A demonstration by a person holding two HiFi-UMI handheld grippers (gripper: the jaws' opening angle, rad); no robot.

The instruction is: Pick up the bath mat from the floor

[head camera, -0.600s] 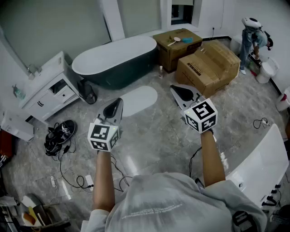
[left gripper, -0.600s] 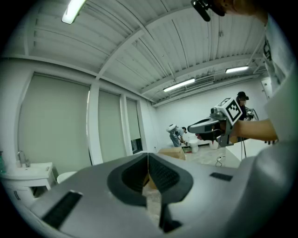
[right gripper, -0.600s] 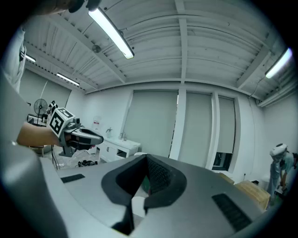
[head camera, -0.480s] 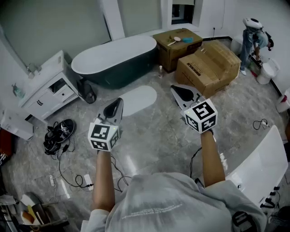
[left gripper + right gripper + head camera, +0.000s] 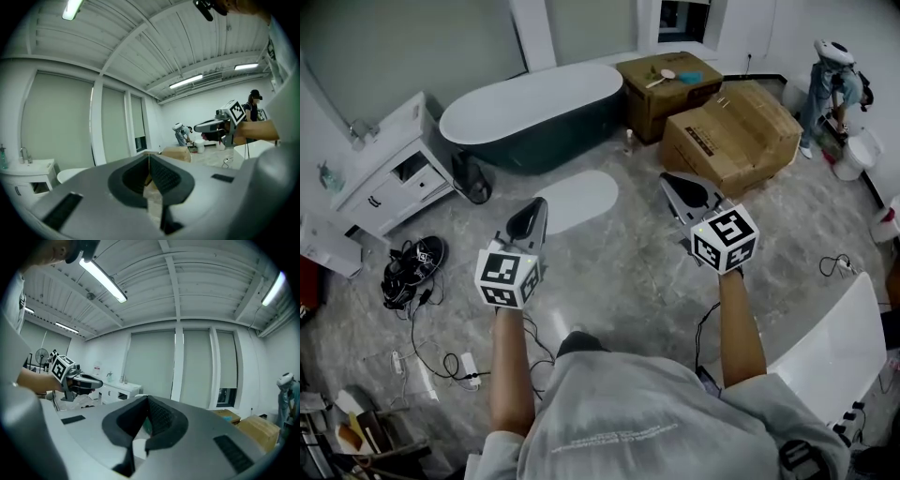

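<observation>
Although empty, with fingers pressed together on left gripper [image 5: 534,211] and right gripper [image 5: 675,185], must open first. Farther, flat on floor [image 5: 628,272] before bathtub [image 5: 534,103]: bath mat [image 5: 581,195]. Probably soft, light, floppy; better to pinch near edge.

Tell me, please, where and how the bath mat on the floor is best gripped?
Probably the near rounded edge of the bath mat, approached from above on the open floor side. It lies flat and thin, so only its rim offers a pinch, and the bathtub stands near the far edge.
</observation>
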